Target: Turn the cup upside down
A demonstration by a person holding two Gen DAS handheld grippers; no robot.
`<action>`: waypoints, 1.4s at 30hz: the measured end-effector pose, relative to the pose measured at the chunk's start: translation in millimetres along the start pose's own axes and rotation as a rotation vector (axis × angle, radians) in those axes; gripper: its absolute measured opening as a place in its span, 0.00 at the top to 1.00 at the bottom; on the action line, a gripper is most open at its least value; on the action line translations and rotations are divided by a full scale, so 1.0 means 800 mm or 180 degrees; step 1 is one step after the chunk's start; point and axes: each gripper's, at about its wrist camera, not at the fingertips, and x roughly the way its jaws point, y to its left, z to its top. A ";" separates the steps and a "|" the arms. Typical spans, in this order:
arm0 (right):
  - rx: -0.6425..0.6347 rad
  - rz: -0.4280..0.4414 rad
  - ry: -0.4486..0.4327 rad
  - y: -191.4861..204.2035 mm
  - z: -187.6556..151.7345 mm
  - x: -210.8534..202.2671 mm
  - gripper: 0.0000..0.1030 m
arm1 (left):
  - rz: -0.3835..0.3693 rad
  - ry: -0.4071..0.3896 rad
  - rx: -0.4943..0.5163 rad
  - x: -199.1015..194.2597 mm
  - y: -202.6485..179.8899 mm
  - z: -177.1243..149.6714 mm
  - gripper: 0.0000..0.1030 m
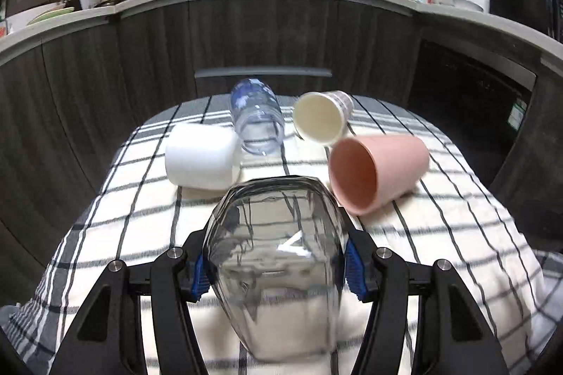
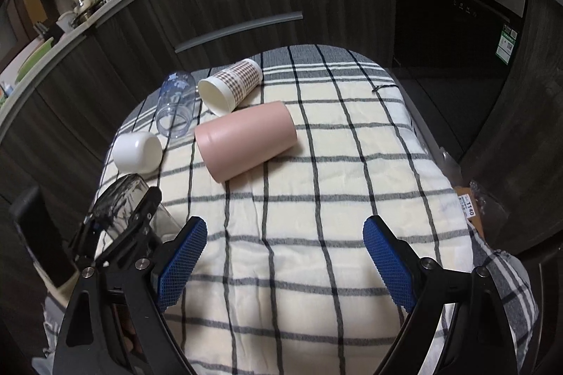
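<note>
My left gripper (image 1: 274, 266) is shut on a clear glass cup (image 1: 278, 255) and holds it above the checked tablecloth (image 1: 440, 234), its blue pads (image 1: 355, 273) pressed on both sides. In the right wrist view the glass cup (image 2: 123, 199) and the left gripper (image 2: 119, 227) show at the lower left. My right gripper (image 2: 285, 262) is open and empty above the cloth (image 2: 316, 199). A pink cup (image 1: 380, 171) (image 2: 246, 139) lies on its side ahead.
A white cup (image 1: 202, 157) (image 2: 137, 151), a clear blue-tinted cup (image 1: 257, 118) (image 2: 176, 107) and a checked paper cup (image 1: 323, 116) (image 2: 232, 83) lie on their sides at the table's far end. Dark cabinets (image 1: 140, 58) stand behind the table.
</note>
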 end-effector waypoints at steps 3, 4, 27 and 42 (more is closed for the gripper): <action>-0.0001 0.0011 0.0057 -0.001 -0.003 -0.002 0.12 | -0.0047 0.0090 -0.0025 -0.012 -0.001 -0.009 0.43; 0.0013 0.0014 0.0064 -0.003 -0.004 -0.003 0.12 | -0.0067 0.0123 -0.0026 -0.015 -0.001 -0.010 0.43; -0.0191 0.0044 -0.0289 0.008 0.001 -0.054 0.12 | 0.0221 0.0305 0.0080 -0.098 -0.014 0.020 0.20; -0.0390 0.0137 -0.0595 0.041 -0.001 -0.109 0.12 | 0.0267 0.0542 -0.0162 -0.156 0.015 0.037 0.15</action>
